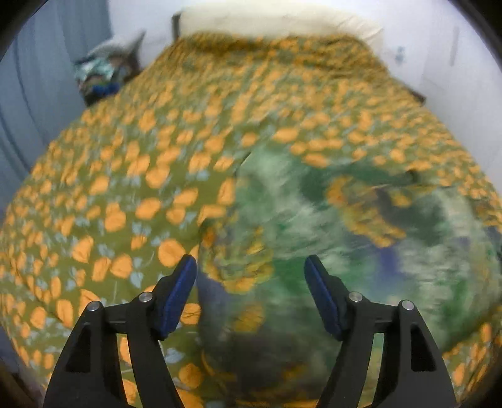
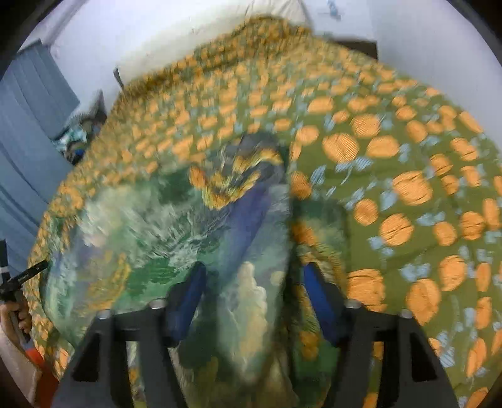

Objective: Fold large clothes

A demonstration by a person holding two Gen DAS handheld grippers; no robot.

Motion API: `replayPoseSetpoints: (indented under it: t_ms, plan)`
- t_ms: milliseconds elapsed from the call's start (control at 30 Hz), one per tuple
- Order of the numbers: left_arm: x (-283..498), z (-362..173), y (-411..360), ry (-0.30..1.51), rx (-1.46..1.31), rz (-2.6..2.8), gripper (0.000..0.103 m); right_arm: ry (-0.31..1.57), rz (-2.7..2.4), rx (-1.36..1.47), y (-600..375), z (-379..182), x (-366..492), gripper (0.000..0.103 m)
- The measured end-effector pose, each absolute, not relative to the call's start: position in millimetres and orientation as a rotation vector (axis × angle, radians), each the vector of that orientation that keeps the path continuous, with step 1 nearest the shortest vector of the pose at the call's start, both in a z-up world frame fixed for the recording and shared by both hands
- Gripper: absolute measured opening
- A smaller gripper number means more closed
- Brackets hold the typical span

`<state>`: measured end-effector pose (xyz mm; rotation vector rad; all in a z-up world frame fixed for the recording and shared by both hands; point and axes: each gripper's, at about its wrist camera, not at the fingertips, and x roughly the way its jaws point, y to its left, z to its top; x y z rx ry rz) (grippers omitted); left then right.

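A large green, white and blue printed garment (image 1: 313, 219) with orange patches lies spread on the bed, blurred by motion. My left gripper (image 1: 251, 266) is open just above its near left part, with nothing between the blue pads. In the right wrist view the same garment (image 2: 150, 226) fills the lower left. My right gripper (image 2: 252, 273) is open, and a fold of the garment passes between its pads (image 2: 188, 295); I cannot tell whether it touches them.
The bed is covered by an olive bedspread (image 1: 125, 194) with orange spots, which also shows in the right wrist view (image 2: 408, 188). A pile of clothes (image 1: 103, 75) sits at the far left corner. A white headboard (image 1: 266, 18) stands at the back. The other gripper's handle (image 2: 18, 279) shows at the left edge.
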<state>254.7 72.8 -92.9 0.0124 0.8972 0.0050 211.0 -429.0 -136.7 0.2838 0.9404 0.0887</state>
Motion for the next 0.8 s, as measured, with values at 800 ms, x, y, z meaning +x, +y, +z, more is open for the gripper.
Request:
replayPoseSetpoints:
  t_ms: [800]
  plan:
    - [336, -171, -123, 0.996, 0.236, -0.264, 0.091, 0.843, 0.215, 0.207, -357, -149, 163, 0.07]
